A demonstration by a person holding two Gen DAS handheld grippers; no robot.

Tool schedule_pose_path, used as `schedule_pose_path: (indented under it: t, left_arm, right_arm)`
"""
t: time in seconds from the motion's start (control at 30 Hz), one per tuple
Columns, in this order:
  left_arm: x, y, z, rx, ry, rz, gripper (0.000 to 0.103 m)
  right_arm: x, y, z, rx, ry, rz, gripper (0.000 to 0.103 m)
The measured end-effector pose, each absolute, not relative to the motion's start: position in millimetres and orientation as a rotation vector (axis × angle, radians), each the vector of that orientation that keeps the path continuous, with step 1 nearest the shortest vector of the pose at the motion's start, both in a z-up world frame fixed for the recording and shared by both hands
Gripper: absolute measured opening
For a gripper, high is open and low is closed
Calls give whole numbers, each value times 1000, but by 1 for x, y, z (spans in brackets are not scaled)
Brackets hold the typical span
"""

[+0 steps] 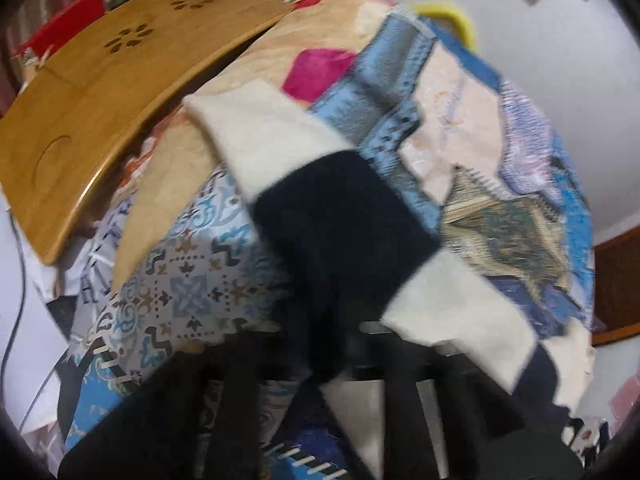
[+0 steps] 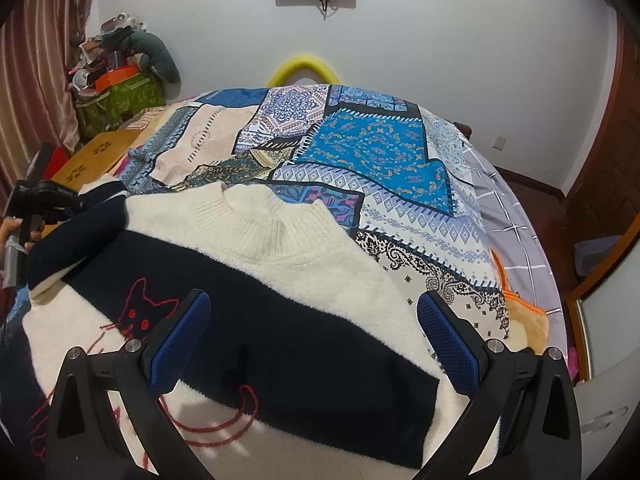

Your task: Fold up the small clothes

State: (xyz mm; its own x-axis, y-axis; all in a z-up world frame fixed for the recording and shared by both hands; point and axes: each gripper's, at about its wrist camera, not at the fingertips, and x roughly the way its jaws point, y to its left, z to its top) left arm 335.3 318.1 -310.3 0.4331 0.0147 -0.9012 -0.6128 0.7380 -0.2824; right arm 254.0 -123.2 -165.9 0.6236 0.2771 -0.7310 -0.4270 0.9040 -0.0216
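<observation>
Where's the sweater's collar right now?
In the right wrist view the cream ribbed collar sits upper-centre, at the sweater's far edge on the patchwork bedspread, beyond the open right gripper.

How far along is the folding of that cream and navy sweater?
Barely begun. The sweater lies mostly flat on the patchwork bedspread, collar uppermost. The left gripper has shut on its striped sleeve; the right gripper hangs open over the body. Both sleeves and the body remain unfolded.
</observation>
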Motion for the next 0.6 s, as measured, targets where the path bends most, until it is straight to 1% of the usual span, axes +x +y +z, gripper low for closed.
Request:
schedule_pose_path:
  t: [0.1,0.23,0.4,0.6]
  left_arm:
    - [334,316,-305,-644,1058,435,7]
    - [330,305,-282,-572,1037,418,6]
    - [324,285,-240,-529,984,358,6]
    - [315,241,-181,-427,904,266,6]
  right_arm:
    - [254,-124,-163,-219,799,403,103]
    - [251,-127,-155,-217,788,407,103]
    - [245,-132,-142,-215,772,412,103]
    - [237,-137,-132,-223,765,427,103]
